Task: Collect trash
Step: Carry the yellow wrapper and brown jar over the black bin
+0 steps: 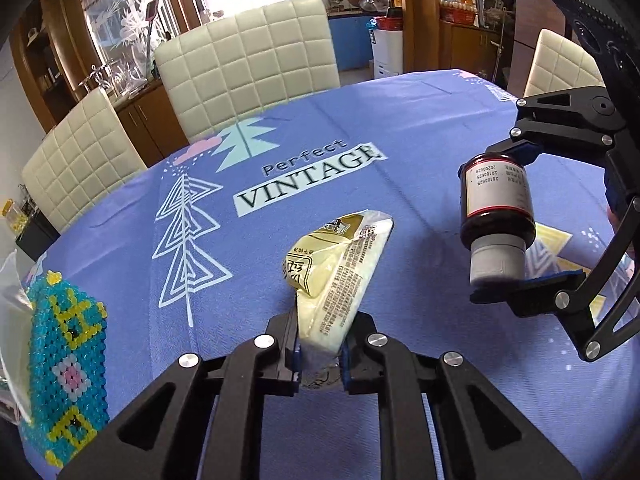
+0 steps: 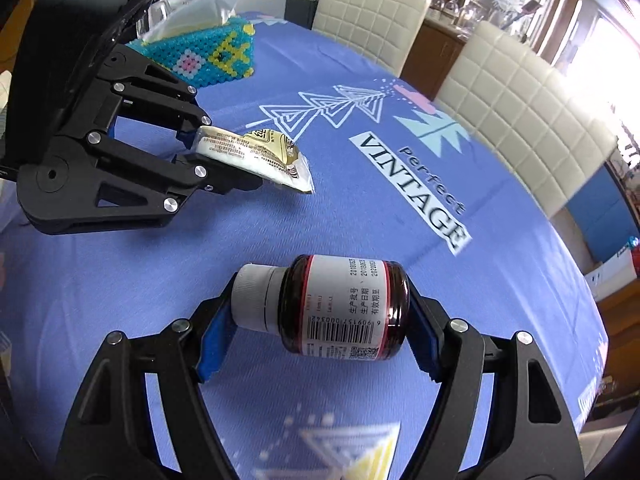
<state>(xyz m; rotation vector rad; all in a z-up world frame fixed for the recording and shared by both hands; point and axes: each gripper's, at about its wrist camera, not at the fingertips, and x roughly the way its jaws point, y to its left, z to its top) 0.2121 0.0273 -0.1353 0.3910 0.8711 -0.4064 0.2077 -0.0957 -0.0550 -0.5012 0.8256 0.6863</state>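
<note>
My left gripper (image 1: 320, 354) had pinched the yellow snack wrapper (image 1: 340, 276), lifted off the blue tablecloth (image 1: 400, 128). My right gripper (image 2: 316, 334) clamped the brown medicine bottle (image 2: 344, 306) end to end, above the cloth. Farther off sat a beaded tissue box (image 2: 200, 56).

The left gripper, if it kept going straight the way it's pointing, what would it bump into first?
Probably the tablecloth. The left gripper is shut on a wrapper and tilts down toward bare blue cloth near the "VINTAGE" print; nothing else looks in line, though depth is hard to judge.
</note>
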